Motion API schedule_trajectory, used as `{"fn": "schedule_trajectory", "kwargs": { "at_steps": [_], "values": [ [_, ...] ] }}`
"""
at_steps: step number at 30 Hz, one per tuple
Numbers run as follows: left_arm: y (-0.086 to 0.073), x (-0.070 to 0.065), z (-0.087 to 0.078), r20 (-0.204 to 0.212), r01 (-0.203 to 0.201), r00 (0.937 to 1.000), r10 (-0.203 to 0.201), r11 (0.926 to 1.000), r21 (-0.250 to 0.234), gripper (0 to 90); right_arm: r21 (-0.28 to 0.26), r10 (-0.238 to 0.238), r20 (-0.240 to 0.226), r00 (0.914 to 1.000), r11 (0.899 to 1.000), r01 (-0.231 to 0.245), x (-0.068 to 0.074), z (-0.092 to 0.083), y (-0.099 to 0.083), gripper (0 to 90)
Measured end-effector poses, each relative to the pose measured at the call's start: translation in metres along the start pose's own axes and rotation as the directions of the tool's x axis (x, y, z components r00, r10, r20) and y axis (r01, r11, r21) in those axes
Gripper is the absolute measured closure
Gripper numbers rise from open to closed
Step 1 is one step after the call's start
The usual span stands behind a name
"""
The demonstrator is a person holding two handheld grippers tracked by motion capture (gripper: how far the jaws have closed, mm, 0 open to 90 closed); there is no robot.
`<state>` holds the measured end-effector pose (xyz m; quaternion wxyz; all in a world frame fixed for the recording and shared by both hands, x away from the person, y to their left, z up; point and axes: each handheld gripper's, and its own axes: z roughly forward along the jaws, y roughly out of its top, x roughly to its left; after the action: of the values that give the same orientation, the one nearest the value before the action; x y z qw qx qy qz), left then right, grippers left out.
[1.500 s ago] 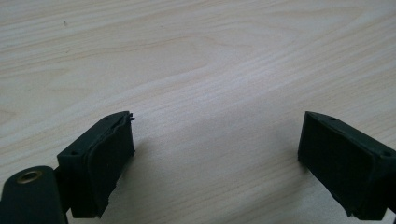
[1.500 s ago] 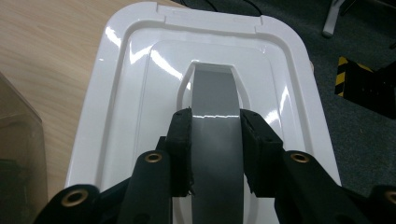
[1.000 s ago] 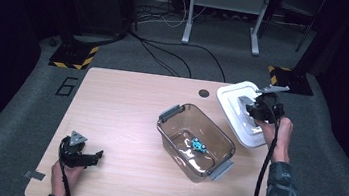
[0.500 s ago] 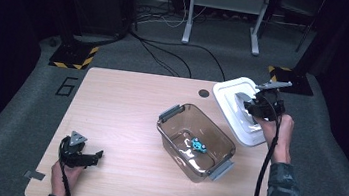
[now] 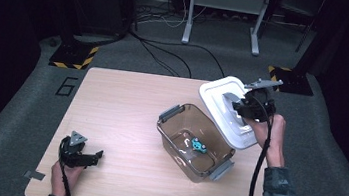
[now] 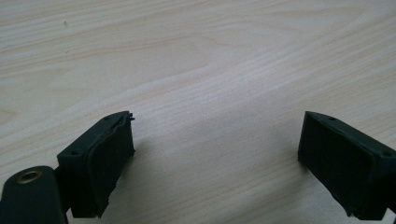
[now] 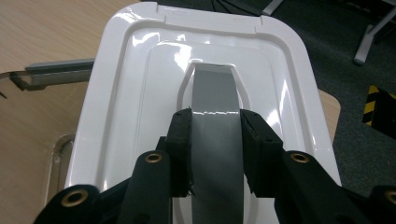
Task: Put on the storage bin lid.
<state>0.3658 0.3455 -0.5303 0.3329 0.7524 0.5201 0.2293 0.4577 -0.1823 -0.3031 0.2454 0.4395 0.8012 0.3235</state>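
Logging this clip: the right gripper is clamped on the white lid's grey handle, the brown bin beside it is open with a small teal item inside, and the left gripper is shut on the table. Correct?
Not quite. The left gripper is open: the left gripper view shows its jaws wide apart over bare table. The rest stands.

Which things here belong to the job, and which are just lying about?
In the job:
- white lid, its grey handle clamped by the right gripper
- brown tub, with a small teal thing inside

Lying about:
- left gripper, open over bare table
- floor cables
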Motion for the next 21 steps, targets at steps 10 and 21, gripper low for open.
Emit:
{"fn": "schedule_trajectory", "kwargs": {
  "at_steps": [10, 21],
  "values": [
    [0.0, 0.0, 0.0, -0.001, 0.001, 1.0, -0.001, 1.0, -0.002, 10.1, 0.005, -0.051, -0.043, 0.9978, 0.999, 0.051, 0.034, -0.005, 0.008, 66.6],
    [0.0, 0.0, 0.0, -0.001, -0.005, 1.0, 0.005, 1.0, 0.003, 10.1, 0.03, -0.076, -0.093, 0.9927, 0.996, 0.08, 0.065, 0.002, 0.009, 66.6]
  ]
}}
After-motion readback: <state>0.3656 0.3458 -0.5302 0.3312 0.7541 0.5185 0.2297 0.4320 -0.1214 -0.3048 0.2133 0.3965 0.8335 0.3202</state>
